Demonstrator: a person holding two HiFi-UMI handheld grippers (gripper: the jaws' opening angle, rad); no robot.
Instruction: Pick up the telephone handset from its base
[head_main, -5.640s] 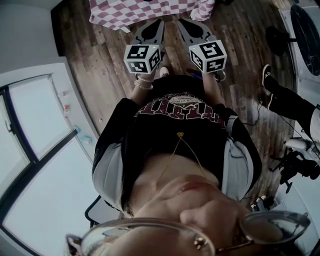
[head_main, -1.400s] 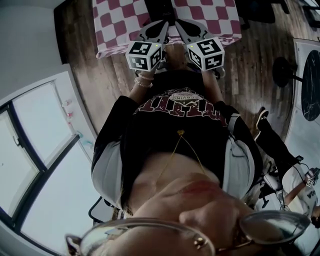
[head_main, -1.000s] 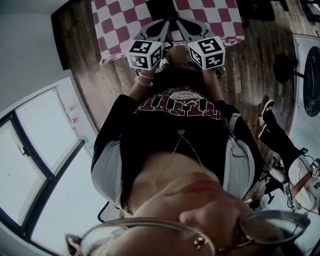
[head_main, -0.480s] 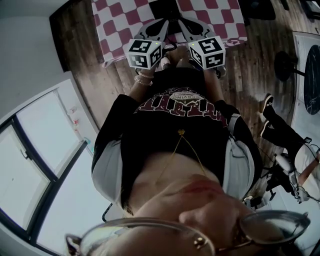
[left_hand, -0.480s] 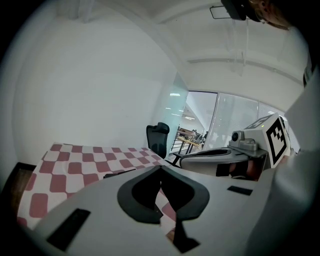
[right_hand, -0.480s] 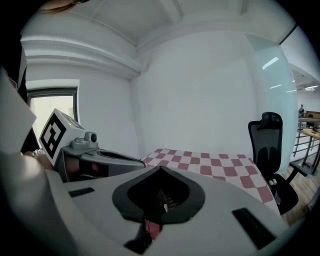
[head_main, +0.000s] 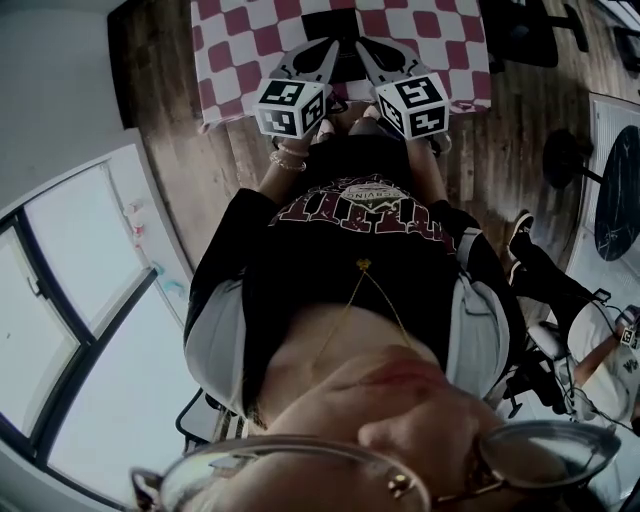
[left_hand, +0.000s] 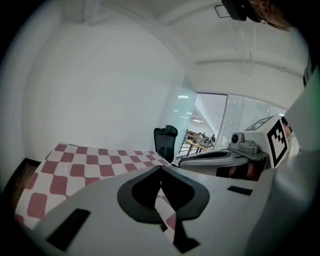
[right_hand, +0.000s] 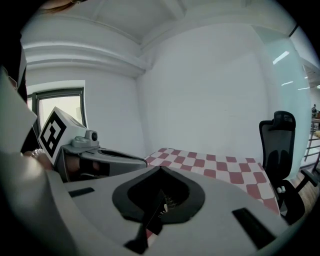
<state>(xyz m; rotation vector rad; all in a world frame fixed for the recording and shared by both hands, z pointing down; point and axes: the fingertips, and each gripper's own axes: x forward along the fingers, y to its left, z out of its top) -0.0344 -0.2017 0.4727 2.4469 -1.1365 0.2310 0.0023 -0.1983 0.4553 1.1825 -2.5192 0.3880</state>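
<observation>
Checkered table (head_main: 230, 40) on wood floor (head_main: 180, 130), white wall (right_hand: 200, 90), black office chair (left_hand: 165, 142).

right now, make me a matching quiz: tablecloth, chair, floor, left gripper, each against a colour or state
Things:
1. tablecloth
2. chair
3. floor
4. left gripper

Colour or state:
a. black
b. shut, nothing between its jaws
c. red and white checks
d. brown wood planks

Pairs: 1-c, 2-a, 3-d, 4-b
</observation>
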